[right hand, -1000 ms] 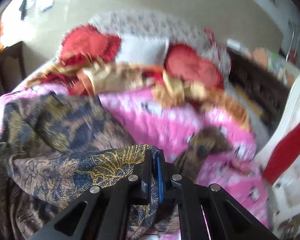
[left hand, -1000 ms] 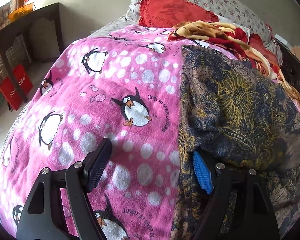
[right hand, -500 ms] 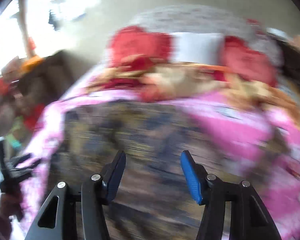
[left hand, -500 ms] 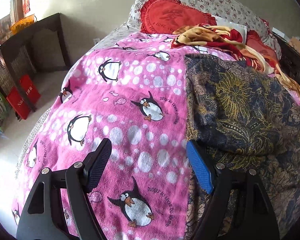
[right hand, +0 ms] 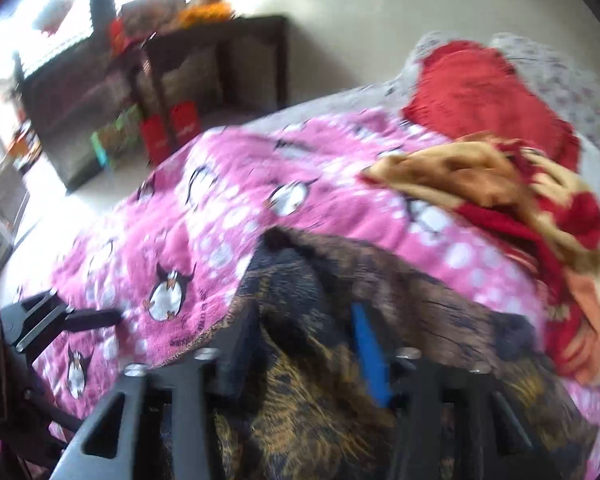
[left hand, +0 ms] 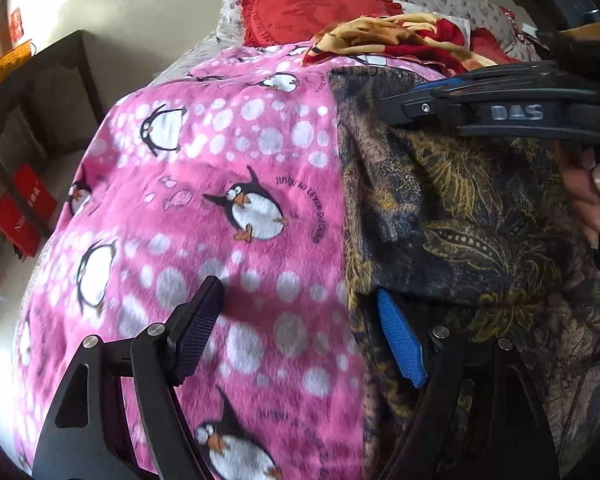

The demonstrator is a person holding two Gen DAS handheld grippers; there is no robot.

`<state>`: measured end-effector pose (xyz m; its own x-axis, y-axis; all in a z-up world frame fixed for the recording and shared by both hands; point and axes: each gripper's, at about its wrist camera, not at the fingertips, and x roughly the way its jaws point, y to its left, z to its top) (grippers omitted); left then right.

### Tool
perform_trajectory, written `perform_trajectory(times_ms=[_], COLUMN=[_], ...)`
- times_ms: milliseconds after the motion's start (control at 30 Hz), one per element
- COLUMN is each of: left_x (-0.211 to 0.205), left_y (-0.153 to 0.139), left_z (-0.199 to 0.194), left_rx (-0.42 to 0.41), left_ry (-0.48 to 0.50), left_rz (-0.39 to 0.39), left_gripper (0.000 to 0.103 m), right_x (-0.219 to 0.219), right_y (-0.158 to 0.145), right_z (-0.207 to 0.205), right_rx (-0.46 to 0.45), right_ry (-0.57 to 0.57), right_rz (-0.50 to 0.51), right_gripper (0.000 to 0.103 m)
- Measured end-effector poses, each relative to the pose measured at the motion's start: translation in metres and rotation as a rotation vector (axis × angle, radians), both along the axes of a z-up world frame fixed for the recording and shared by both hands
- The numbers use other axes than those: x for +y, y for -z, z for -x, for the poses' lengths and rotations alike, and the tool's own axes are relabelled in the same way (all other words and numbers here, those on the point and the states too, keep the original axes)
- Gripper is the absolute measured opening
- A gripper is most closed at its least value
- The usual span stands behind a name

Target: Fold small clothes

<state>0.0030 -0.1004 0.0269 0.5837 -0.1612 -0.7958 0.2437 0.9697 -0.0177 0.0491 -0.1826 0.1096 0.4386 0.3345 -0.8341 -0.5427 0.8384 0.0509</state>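
Note:
A dark blue garment with gold leaf print (left hand: 460, 208) lies folded over on a pink penguin blanket (left hand: 228, 184) on the bed. My left gripper (left hand: 300, 320) is open and empty, low over the garment's left edge, its blue pad tucked at the fold. My right gripper (right hand: 304, 320) is open over the garment (right hand: 400, 312) near its far left corner; it also shows in the left wrist view (left hand: 404, 104), reaching in from the right. The right wrist view is blurred.
A red frilled cushion (left hand: 312, 8) and a crumpled red and yellow cloth (left hand: 400, 36) lie at the head of the bed. A dark wooden shelf unit (left hand: 32, 92) with red boxes (left hand: 24, 208) stands left of the bed. The left gripper also shows at the right wrist view's left edge (right hand: 48, 320).
My right gripper let go of the garment, opened and swung left across it to its far left corner. My left gripper stayed open and dropped back close to the garment's left edge.

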Motion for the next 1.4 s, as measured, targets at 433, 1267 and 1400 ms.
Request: perform_trajectory(times_ms=[433, 1267, 1400], left_x=[0.044, -0.035, -0.051], left_y=[-0.023, -0.039, -0.057], left_z=[-0.001, 0.012, 0.031], left_rx=[0.019, 0.011, -0.017], left_ry=[-0.051, -0.012, 0.029], left_rz=[0.124, 0.005, 0.025], left_gripper=[0.074, 0.074, 0.074], right_x=[0.046, -0.296, -0.308], right_y=[0.008, -0.04, -0.036], right_z=[-0.029, 0.215, 0.239], right_rx=[0.001, 0.047, 0.101], right_ry=[0.076, 0.874, 0.926], right_rz=[-0.1, -0.013, -0.055], right_gripper=[0.005, 0.048, 0.048])
